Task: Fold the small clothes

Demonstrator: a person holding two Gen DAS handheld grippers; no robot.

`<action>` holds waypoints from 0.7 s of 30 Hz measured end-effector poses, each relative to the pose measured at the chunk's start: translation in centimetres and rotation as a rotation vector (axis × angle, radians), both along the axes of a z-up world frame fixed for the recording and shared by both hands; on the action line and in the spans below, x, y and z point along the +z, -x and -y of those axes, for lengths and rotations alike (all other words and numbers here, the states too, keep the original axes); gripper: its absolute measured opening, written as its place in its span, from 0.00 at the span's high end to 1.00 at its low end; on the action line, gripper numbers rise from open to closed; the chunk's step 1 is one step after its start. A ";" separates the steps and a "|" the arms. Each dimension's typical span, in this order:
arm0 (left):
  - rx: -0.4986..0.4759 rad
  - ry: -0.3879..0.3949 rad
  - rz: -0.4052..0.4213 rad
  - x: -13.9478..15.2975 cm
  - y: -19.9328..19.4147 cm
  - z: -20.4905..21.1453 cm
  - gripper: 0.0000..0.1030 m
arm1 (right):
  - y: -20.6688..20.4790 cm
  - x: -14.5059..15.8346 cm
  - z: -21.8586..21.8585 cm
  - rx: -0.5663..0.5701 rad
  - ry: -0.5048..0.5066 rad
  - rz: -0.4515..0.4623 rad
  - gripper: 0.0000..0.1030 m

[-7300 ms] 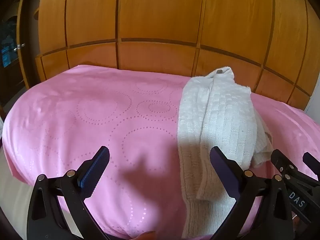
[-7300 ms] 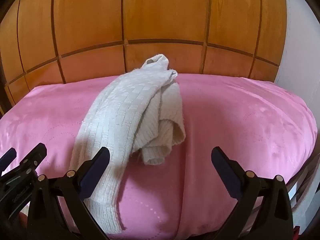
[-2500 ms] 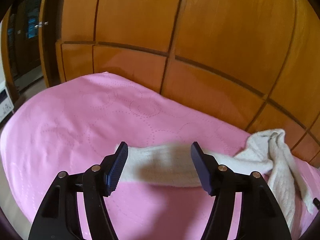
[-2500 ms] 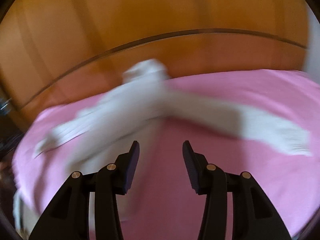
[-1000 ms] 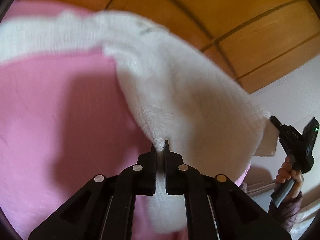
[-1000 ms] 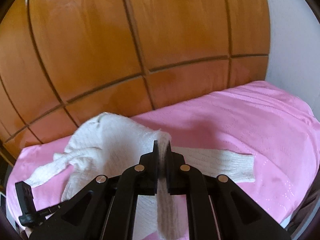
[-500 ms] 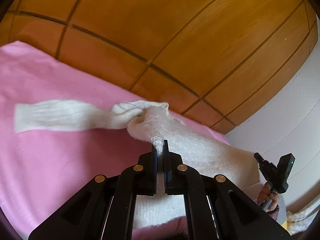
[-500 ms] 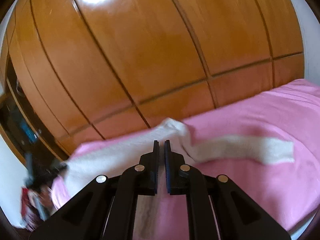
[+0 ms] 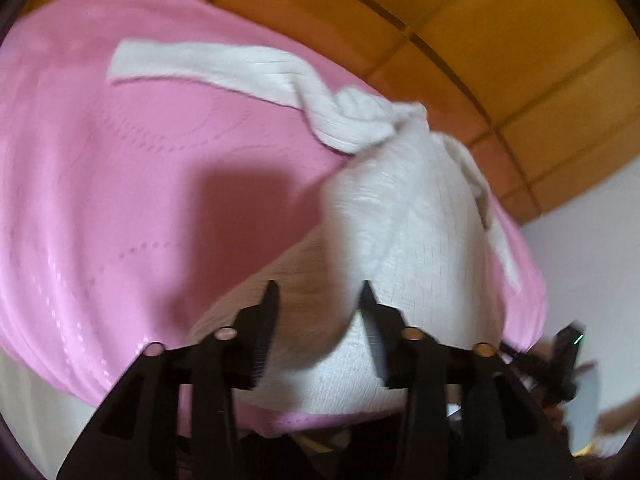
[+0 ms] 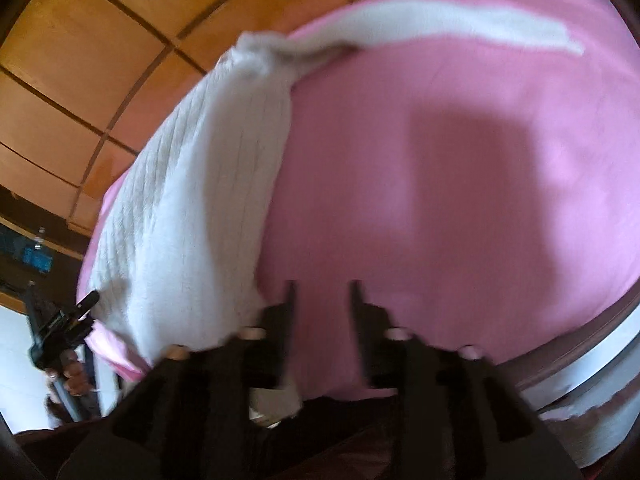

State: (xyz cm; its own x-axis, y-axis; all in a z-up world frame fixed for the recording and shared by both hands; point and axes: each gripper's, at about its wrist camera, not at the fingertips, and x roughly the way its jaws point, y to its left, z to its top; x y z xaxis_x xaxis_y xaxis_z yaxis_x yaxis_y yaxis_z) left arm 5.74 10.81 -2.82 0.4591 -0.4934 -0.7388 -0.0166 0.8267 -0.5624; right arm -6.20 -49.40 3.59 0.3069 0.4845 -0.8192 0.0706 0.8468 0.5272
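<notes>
A cream knitted sweater (image 9: 404, 216) lies spread on the pink bed cover (image 9: 120, 184), body toward the near edge, one sleeve (image 9: 208, 66) stretched out to the far left. In the right wrist view the sweater (image 10: 192, 208) lies at left with the other sleeve (image 10: 460, 26) stretched to the far right. My left gripper (image 9: 316, 296) is open and empty just above the sweater's near hem. My right gripper (image 10: 322, 286) is open and empty over the pink cover, just right of the sweater's hem corner.
Orange wooden panels (image 9: 500, 40) rise behind the bed. A white wall (image 9: 592, 240) is at the right. The bed's near edge and dark frame (image 10: 580, 340) run below the grippers. The other gripper and hand show at the edge of each view (image 10: 60, 336).
Both grippers were shut on the sweater's hem and held it up; now both are open, the sweater lies flat on the bed, and both views tilt down.
</notes>
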 end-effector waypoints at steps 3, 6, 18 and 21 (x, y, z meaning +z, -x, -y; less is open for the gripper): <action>0.068 0.038 0.025 0.1 0.8 -2.2 0.48 | 0.4 -0.4 -1.8 0.013 -0.048 -0.011 0.53; 0.075 0.083 0.047 0.3 1.5 -3.2 0.47 | 0.5 -0.4 -1.8 -0.001 -0.105 -0.004 0.47; -0.103 0.024 0.040 -1.9 1.9 0.7 0.68 | 0.6 -0.6 -5.0 0.092 -0.100 0.073 0.43; -0.122 0.011 0.044 -1.9 2.0 1.0 0.94 | -0.4 -1.4 -7.8 0.172 0.039 0.065 0.93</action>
State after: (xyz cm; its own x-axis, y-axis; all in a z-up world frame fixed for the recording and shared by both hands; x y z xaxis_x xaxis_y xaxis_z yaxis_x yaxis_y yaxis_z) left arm 3.73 9.85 -4.71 0.4271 -0.5553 -0.7136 0.1087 0.8150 -0.5692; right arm -5.80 -41.63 2.18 0.2752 0.5029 -0.8194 -0.1107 0.8632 0.4926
